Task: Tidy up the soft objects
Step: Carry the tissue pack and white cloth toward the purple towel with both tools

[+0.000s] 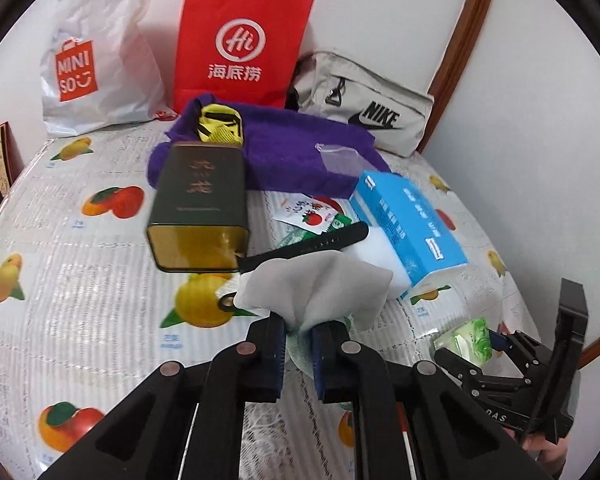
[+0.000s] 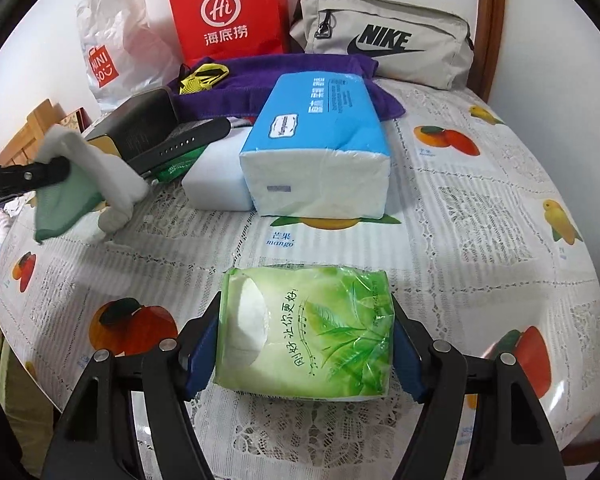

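Right gripper [image 2: 304, 354] pinching green tissue pack [image 2: 306, 330], long axis crosswise between fingers, lying on worktop [image 2: 480, 208] near blue tissue pack [image 2: 320, 148]. Left gripper [image 1: 298, 350] pinching white-green cloth [image 1: 312, 294], bunched, fanning upward.

Bright, even indoor light — fisheye-bent edges, black corners, slight blur

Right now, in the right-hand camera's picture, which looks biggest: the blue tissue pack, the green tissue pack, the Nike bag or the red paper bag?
As they look in that view:
1. Blue tissue pack
2. Green tissue pack and Nike bag: too alike to rank.
3. Red paper bag, though cut off at the top.
The green pack is nearest, so its true size is unsure.
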The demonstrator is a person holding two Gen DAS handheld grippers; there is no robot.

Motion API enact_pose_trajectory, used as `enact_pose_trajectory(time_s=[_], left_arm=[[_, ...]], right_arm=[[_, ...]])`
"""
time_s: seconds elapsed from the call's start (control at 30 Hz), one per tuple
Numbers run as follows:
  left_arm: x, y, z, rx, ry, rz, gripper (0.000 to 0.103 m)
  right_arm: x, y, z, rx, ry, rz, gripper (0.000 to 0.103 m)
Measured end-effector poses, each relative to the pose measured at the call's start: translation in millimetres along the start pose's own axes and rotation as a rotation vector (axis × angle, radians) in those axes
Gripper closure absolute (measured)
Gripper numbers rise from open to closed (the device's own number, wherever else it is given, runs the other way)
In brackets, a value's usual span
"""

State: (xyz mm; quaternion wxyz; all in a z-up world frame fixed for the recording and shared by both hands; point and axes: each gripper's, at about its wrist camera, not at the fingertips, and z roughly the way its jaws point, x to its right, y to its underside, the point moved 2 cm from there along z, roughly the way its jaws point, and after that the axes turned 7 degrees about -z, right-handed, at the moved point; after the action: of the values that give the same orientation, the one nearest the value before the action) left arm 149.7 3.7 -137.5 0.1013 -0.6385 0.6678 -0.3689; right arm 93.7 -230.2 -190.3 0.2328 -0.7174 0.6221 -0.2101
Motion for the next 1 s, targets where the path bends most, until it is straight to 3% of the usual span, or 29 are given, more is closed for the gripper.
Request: enact_pose_trajectory(time_s=[0.1,0.23,0.47,0.67,1.0], left_arm=[[-12.6,-0.8,-10.0,0.008,-0.019,-0.019,0.092],[-36.5,2.9,-19.8,0.028,-0.102,-0.045,0.092],[-67.9,16.1,0.2,-0.040,-0.168,-0.099,0.092],[-70.0,19.5,3.3,-0.034,-0.145,-0.112,0.092],[-62.0,-2.1,-21.1,0.006,-0.126,-0.134,0.092]], right_arm=[[0.5,-0.3,-2.8,0.000,-0.001,0.006,0.030],[-0.1,0.1,-4.3,-0.003,0.006,0.006,0.030],[1.9,-1.0,-5.5,0.003,-0.006,0.018,0.030],[6.8,-3.8,-6.2,-0.006,-0.005,0.027,0.030],[15.2,-28.1,-26.2,0.028,-0.039,0.026,0.030]])
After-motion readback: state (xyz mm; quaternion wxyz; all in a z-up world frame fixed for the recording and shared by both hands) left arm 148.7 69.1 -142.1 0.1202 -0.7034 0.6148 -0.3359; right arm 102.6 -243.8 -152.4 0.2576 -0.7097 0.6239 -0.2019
